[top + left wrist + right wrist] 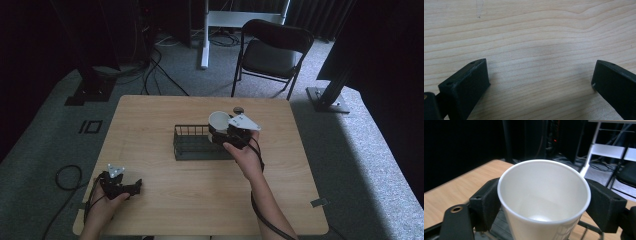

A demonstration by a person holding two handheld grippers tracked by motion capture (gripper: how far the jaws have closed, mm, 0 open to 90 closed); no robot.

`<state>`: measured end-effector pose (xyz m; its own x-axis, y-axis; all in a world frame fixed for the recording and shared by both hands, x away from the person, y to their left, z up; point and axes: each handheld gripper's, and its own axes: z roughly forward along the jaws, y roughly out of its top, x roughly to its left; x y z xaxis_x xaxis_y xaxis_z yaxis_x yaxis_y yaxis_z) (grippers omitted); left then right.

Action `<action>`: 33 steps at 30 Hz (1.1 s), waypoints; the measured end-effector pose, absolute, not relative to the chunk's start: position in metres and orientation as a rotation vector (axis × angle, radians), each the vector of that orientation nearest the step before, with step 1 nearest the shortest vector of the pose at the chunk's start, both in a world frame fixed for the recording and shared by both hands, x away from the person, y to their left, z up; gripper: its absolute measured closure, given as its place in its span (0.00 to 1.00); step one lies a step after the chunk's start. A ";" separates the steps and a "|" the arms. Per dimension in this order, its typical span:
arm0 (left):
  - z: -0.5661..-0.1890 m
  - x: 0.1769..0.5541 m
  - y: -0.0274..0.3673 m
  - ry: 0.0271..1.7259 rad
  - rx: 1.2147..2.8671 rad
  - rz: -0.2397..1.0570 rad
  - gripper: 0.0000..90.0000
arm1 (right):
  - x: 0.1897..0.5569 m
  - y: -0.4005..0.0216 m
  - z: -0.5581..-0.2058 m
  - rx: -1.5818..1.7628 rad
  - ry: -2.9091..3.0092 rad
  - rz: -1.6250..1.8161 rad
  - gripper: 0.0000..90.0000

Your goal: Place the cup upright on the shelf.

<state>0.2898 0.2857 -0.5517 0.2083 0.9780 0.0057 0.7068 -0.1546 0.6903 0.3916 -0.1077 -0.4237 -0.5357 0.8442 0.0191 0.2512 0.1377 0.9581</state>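
Observation:
My right gripper is shut on a white paper cup, which it holds upright over the right end of a black wire basket at the table's middle. In the right gripper view the empty cup sits squeezed between both black fingers, with the basket's wires just below it. My left gripper rests low at the table's front left corner. Its fingers stand wide apart over bare wood, with nothing between them.
A small dark round object lies on the wooden table behind the cup. Beyond the far edge stand a black folding chair and a white stand. Cables trail on the carpet at the left.

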 end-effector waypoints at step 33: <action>-0.552 0.290 0.286 1.558 1.930 0.630 0.02 | 0.412 -0.102 -0.461 1.104 1.965 1.281 0.20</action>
